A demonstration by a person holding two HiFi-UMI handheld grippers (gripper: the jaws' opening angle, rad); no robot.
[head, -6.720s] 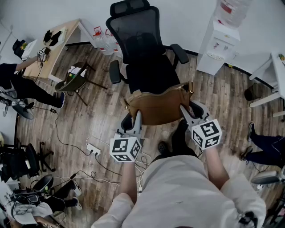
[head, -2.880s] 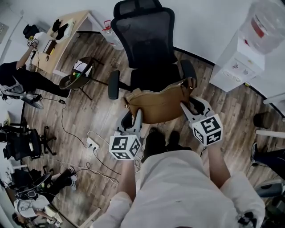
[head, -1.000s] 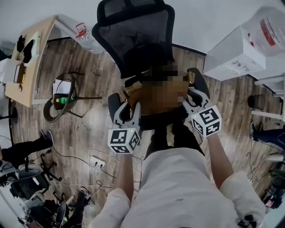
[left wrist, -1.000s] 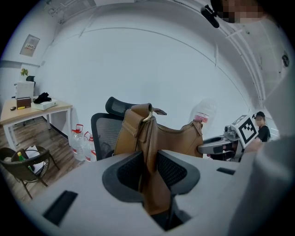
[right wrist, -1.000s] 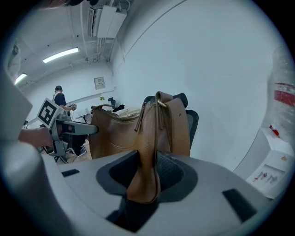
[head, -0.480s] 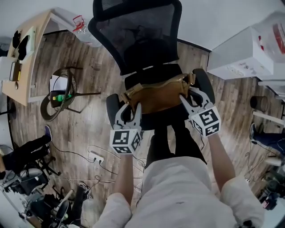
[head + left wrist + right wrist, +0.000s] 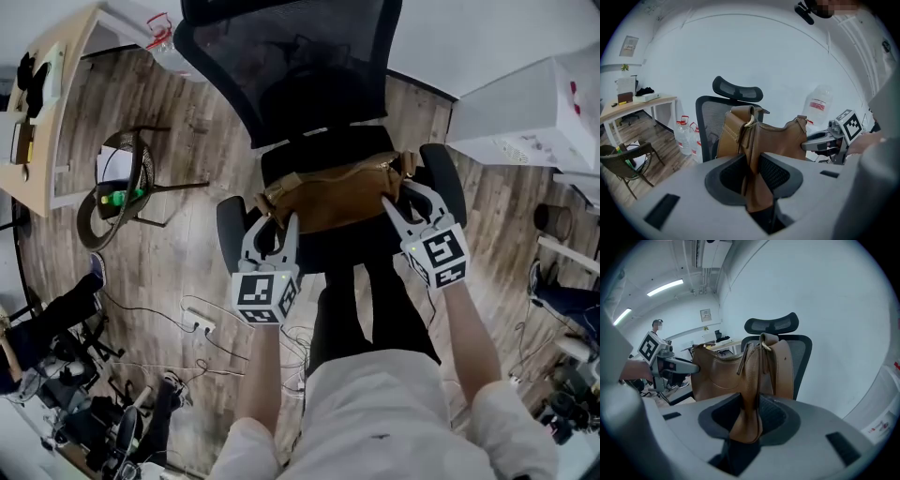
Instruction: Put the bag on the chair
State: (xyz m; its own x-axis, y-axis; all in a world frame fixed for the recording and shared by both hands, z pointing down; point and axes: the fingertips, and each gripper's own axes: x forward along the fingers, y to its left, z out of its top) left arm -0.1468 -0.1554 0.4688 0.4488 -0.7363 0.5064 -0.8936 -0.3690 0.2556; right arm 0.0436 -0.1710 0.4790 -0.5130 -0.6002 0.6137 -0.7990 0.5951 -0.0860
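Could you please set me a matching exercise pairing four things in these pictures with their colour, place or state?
Column A:
1. bag
2. chair
3. left hand-held gripper
4. desk

Column B:
a. light wood, at the far left of the head view
b. shut on one end of the bag
c. black, with a mesh back
d. brown, gripped at both ends

Pairs: 1-d, 2-c, 3-b, 4-a
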